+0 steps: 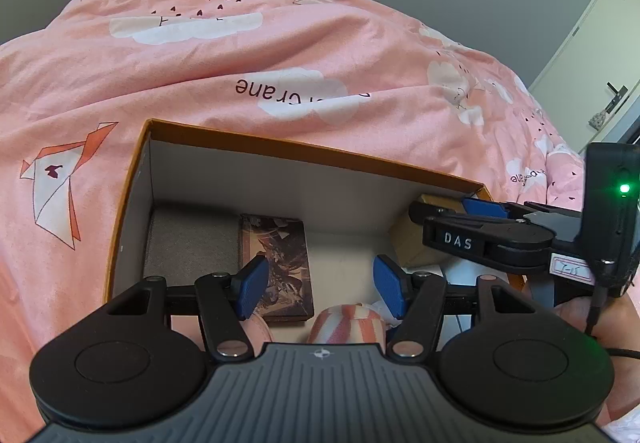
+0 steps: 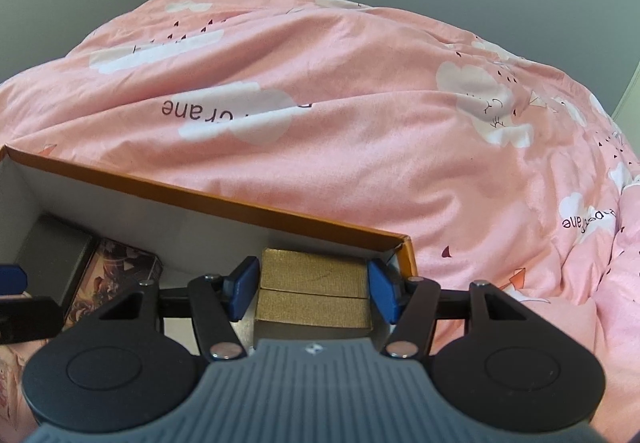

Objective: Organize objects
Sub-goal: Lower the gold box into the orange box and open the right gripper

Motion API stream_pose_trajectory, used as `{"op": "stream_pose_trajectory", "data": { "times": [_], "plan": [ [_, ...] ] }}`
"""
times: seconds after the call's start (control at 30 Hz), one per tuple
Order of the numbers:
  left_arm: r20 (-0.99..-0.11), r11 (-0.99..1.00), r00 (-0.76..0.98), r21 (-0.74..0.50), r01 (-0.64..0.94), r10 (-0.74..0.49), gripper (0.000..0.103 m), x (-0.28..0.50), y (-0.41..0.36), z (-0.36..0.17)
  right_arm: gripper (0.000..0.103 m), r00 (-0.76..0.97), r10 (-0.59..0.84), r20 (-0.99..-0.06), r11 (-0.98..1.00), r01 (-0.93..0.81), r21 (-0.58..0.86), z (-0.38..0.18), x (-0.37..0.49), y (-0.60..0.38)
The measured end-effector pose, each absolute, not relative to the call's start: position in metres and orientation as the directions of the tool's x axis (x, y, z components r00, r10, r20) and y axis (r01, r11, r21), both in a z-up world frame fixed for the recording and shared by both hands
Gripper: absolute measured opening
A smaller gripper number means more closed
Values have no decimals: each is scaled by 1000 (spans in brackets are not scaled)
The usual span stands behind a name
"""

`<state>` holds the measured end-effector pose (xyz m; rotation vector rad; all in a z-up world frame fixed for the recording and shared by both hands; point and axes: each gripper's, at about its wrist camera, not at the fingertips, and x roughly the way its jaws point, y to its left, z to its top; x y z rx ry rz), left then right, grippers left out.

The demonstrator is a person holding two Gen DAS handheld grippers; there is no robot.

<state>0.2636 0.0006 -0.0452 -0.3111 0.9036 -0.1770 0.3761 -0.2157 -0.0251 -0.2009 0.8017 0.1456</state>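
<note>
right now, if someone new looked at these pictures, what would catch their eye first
The pink cloud-print duvet fills most of both views. On it sits an open orange-rimmed box holding a dark illustrated box. At the box's right end the right gripper has its blue fingers either side of a gold box.

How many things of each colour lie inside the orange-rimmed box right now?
Gold box: 1
Brown illustrated case: 1
Grey foam block: 1
Pink-and-white striped item: 1
Total: 4; partly hidden white bits at the right left uncounted.
</note>
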Motion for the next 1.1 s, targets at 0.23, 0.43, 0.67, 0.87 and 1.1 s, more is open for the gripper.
{"op": "stream_pose_trajectory", "data": {
  "times": [0.23,0.43,0.67,0.87,1.1],
  "plan": [
    [-738,922,577,-380,72,-349,70,267,-6,-48,61,674,55,-736,962,-233,-141,-28,369,-212],
    [-745,923,573,-382,51,-341,70,268,-4,-50,61,565,39,-824,953,-268,-139,-23,365,-214],
    [-746,923,574,-381,45,-336,70,262,-3,-47,61,637,-30,-770,955,-208,-209,-31,369,-203],
    [-750,925,575,-379,33,-328,70,259,-1,-49,61,693,-96,-715,926,-202,-320,-40,368,-191],
    [-743,929,586,-366,47,-322,70,253,-6,-46,61,713,-93,-695,902,-236,-363,-36,358,-193]
  ]
}}
